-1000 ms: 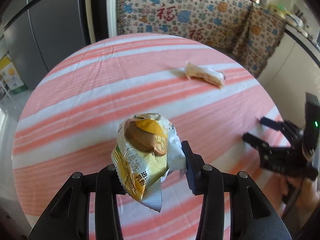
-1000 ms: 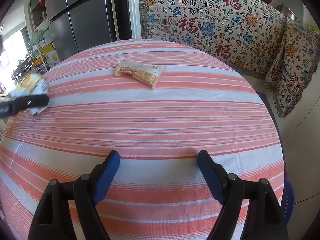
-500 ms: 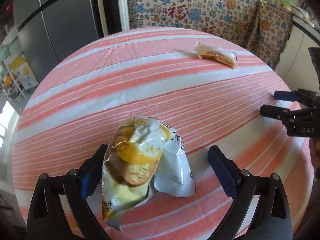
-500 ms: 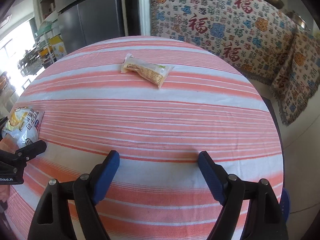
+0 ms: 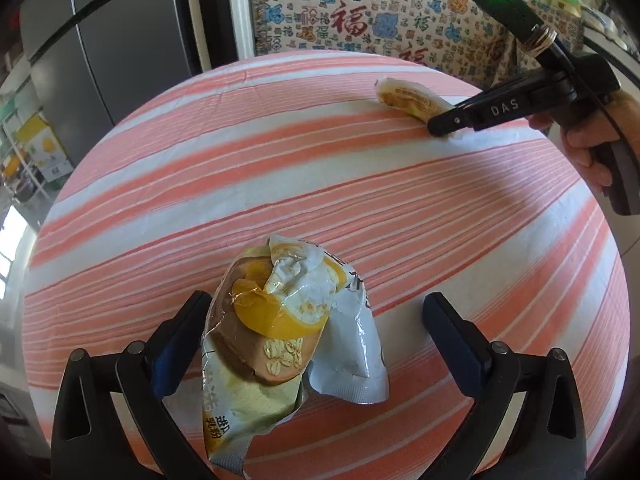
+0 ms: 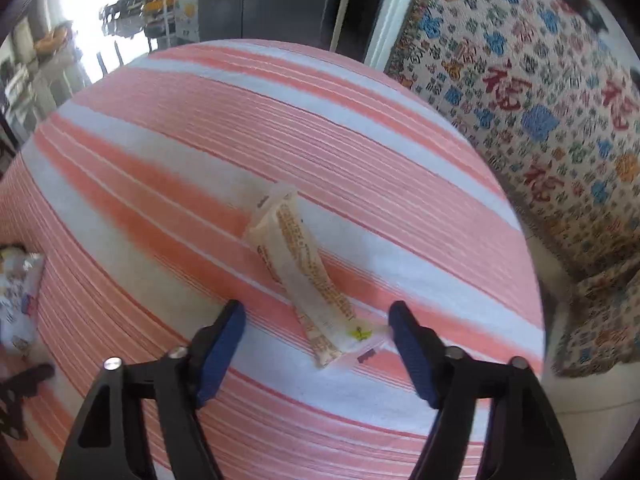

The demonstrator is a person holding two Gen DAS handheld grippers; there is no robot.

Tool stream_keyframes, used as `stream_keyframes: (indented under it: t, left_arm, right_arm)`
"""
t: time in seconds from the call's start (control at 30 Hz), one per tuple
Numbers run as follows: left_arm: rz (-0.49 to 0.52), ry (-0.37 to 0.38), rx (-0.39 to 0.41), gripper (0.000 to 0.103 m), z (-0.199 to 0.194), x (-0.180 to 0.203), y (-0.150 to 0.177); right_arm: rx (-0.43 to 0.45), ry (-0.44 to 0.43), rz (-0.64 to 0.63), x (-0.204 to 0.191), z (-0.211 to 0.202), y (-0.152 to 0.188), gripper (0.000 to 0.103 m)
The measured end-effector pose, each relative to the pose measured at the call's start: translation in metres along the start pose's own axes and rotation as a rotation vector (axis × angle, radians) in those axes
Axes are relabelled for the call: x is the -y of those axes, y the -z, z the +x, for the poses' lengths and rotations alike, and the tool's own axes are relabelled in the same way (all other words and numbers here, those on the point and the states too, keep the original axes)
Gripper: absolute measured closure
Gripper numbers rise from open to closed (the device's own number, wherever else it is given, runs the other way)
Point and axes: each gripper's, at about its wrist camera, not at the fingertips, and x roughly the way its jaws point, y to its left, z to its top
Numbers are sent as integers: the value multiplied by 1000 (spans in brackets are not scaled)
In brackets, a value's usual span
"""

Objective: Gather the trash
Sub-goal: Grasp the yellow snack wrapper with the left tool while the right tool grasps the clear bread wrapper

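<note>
Right gripper (image 6: 314, 338) jaws released, straddling near end of long wrapper (image 6: 304, 276) on bench (image 6: 160, 168); drop lower, square across its width, then clench. Left gripper (image 5: 316, 340) jaws released around crumpled packet (image 5: 288, 328); grasping unconfirmed

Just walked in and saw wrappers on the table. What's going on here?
A person is collecting trash with two tools. The left hand-held gripper is open around a crumpled snack bag lying on the striped tablecloth. The right hand-held gripper is open too, its fingers on either side of the near end of a long snack wrapper, not yet closed.
</note>
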Motion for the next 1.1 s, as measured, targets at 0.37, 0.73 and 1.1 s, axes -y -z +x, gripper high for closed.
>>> stream_keyframes:
  t: [0.37,0.73,1.1]
  left_arm:
    - [15,7,-32,1,-7,-8,7]
    - [-9,239,-39,1,-42,-40,24]
    - [-88,232,12,21,-35,-32,3]
  right_arm:
    - [-171,-74,505,-11,-50,88,67]
    - [-119,-72,370,-60,-94,113,47]
    - [-193,-32,212,-63,-67,55,45]
